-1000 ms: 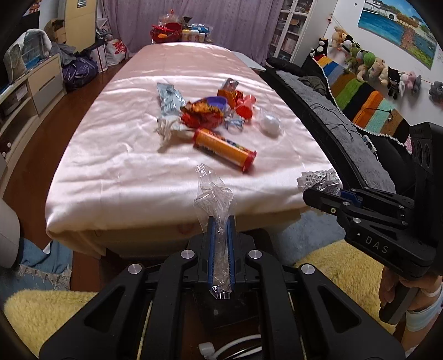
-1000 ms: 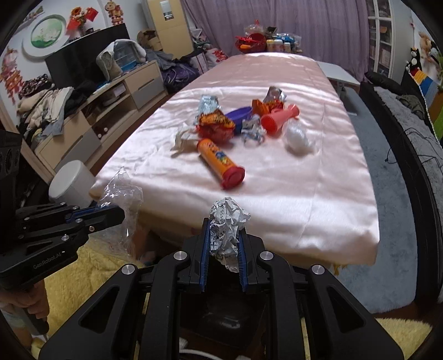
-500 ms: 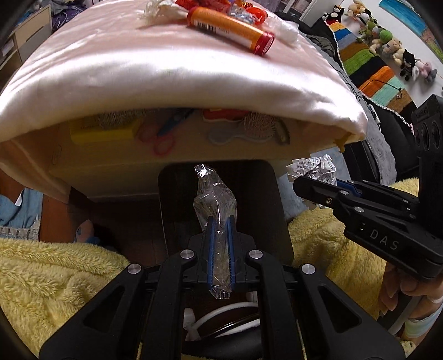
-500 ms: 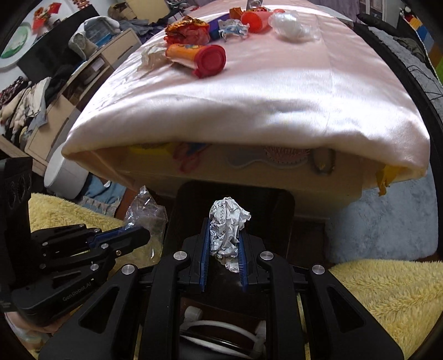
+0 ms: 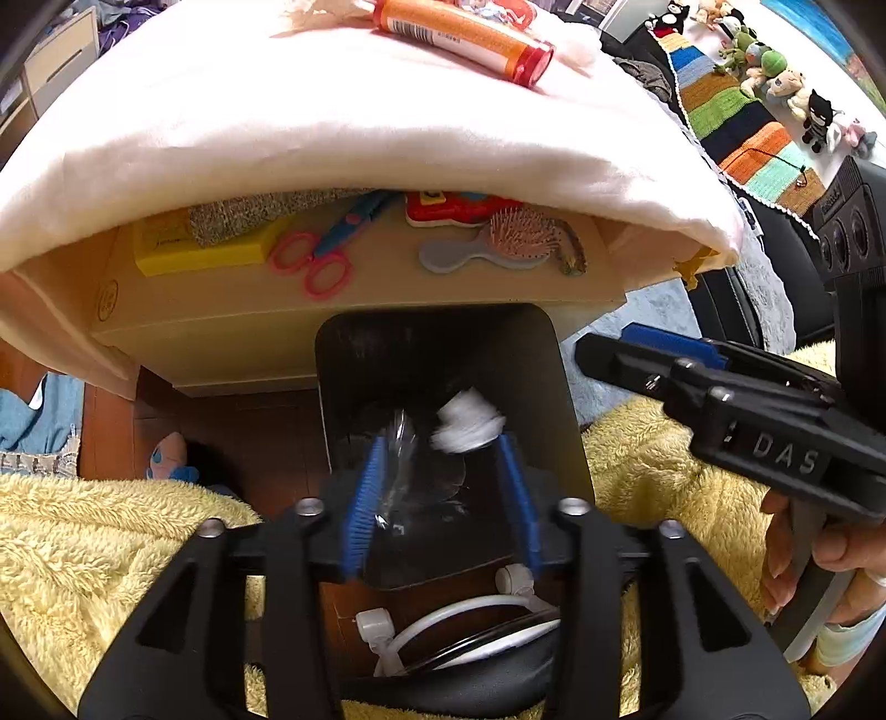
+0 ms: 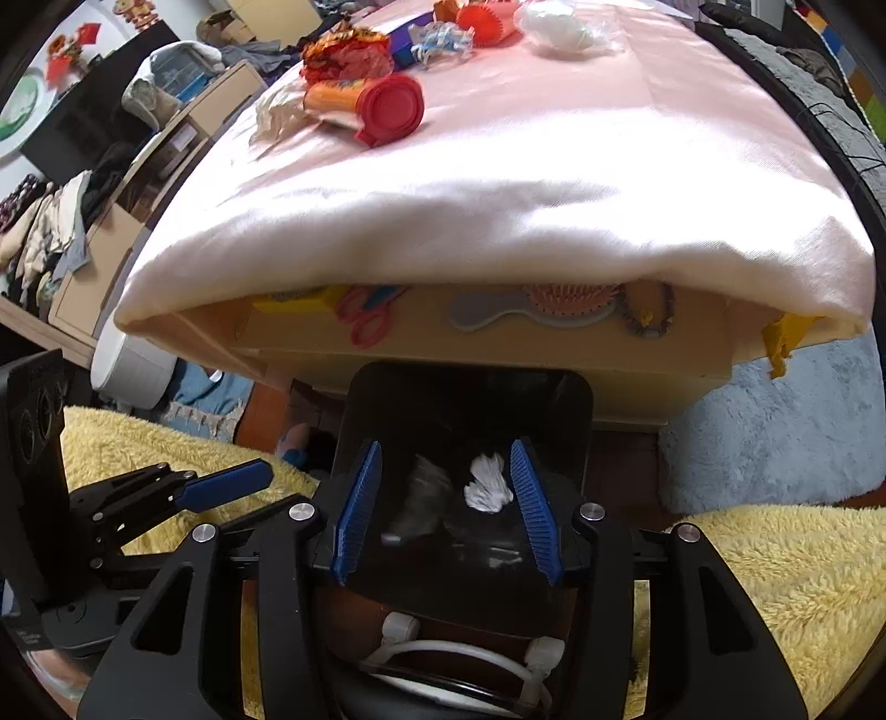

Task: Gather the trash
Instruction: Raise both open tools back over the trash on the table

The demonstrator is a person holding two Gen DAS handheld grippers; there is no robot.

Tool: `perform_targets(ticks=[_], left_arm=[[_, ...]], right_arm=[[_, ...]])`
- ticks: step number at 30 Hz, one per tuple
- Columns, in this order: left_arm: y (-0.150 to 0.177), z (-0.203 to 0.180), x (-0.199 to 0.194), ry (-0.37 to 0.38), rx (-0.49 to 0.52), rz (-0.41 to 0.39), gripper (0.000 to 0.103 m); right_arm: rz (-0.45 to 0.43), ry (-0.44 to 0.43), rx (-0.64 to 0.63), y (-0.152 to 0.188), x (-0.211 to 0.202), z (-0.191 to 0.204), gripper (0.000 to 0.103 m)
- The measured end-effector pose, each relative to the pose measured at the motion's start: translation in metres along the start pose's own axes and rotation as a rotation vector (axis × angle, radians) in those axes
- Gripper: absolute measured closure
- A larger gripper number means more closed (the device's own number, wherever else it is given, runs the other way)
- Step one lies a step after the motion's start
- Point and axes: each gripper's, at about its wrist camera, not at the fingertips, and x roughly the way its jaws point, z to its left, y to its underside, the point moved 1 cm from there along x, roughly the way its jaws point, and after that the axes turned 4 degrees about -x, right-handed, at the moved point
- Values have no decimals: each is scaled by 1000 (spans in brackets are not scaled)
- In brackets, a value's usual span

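Trash on its way down! Both claws hang over the black bin (image 5: pixel 443 354) and both have just sprung apart. The left claw (image 5: pixel 443 487) stands open, its jaws clear of the clear plastic wrapper (image 5: pixel 400 443), which blurs just inside the left-hand pad as it drops. The right claw (image 6: pixel 447 507) is open too, and the crumpled white paper ball (image 6: pixel 487 483) tumbles between its pads, free of both, with the bin mouth straight below.

Now the worry. That wrapper is light and clingy; my guess is it could stick to the ribbed blue pad and ride back up with the claw. The paper ball falls near the right-hand pad and might clip it and bounce toward the yellow rug (image 6: pixel 775 559) beside the bin.

Beyond and above the claws, on the pink-covered bench (image 6: pixel 498 166), plenty waits: the orange tube with the red cap (image 6: pixel 365 105), snack wrappers (image 6: pixel 346 52), a white wad (image 6: pixel 559 22). A hurried lift could brush that overhanging cloth edge.
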Motion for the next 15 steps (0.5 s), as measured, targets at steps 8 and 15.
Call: perform_targets(ticks=[8,15], left_arm=[[-16,1,-37,-70,18,-94,17],[-51,-2,-75,-82,-1,-195,8]], right_arm=[[-170,74,32,-28,-55,-15,17],[-259,133,13,-66,-83,-31,5]])
